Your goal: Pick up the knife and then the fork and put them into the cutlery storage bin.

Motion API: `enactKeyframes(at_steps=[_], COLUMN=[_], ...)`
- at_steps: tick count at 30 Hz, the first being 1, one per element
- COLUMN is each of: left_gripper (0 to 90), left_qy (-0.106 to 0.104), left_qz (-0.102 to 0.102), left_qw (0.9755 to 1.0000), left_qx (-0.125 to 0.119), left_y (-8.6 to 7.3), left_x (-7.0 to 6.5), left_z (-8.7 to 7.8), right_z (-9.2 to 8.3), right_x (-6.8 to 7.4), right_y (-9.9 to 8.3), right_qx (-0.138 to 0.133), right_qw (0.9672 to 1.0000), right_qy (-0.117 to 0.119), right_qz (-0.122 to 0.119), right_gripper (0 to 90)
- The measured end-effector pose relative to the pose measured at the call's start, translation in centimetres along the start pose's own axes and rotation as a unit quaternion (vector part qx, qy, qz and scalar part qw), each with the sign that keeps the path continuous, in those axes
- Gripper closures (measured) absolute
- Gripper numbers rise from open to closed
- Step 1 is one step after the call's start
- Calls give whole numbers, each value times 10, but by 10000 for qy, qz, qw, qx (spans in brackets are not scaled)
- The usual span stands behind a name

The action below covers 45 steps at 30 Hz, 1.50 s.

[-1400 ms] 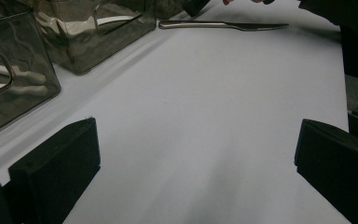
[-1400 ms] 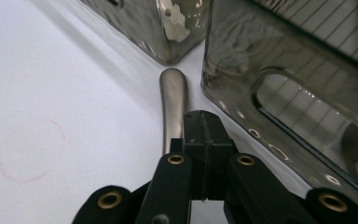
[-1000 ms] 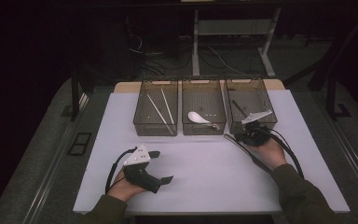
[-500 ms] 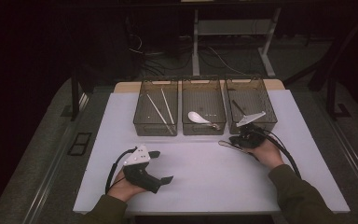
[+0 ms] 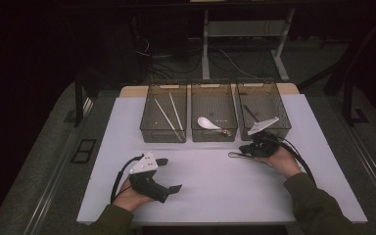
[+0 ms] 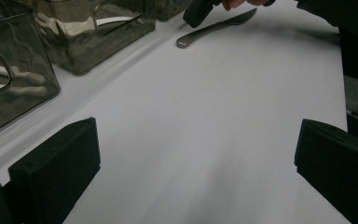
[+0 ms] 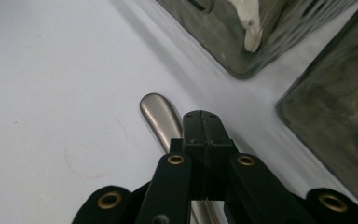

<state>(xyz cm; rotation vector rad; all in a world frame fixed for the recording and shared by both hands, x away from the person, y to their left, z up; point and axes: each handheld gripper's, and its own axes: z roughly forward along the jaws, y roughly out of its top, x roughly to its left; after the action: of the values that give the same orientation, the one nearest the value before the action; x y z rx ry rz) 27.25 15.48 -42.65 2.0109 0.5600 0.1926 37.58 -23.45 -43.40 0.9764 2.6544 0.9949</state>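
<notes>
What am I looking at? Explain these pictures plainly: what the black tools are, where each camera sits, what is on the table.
A person sits at a white table with a black two-jaw hand-held gripper in each hand. The high view comes from a fixed camera above. The two gripper views come from cameras riding on the tools, looking along their jaws.

At the table's far side stand three smoky clear plastic bins. One holds white chopsticks, the middle one a white ceramic spoon.

The left hand-held gripper rests open, with nothing between its jaws. The right hand-held gripper is closed, apparently on a silver metal table knife that lies low against the table.
</notes>
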Motion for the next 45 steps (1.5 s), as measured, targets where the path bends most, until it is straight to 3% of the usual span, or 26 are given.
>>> enactKeyframes(at_steps=[5,9,16,25,36,45], left_gripper=[0,0,0,0,0,0], left_qy=[-5,-13,-12,-23,-29,-41], left_qz=[-20,-28,-23,-18,-7,-13], left_qw=[10000,10000,10000,10000,10000,10000], left_qx=[3,-3,-6,-2,11,16], left_y=[0,0,0,0,0,0], left_x=[0,0,-1,0,0,0], left_z=[1,1,1,1,1,3], right_z=[-17,-23,-28,-20,-10,-5], right_x=[-3,-7,-9,-11,-10,-8], right_y=[3,3,11,11,11,17], right_qx=[148,589,1225,1859,2365,2608], right_qw=[9995,9971,9875,9744,9594,9509], right_qy=[128,106,173,168,170,197], right_qz=[-234,-475,-972,-1250,-1526,-1653], right_gripper=[749,693,690,725,746,774])
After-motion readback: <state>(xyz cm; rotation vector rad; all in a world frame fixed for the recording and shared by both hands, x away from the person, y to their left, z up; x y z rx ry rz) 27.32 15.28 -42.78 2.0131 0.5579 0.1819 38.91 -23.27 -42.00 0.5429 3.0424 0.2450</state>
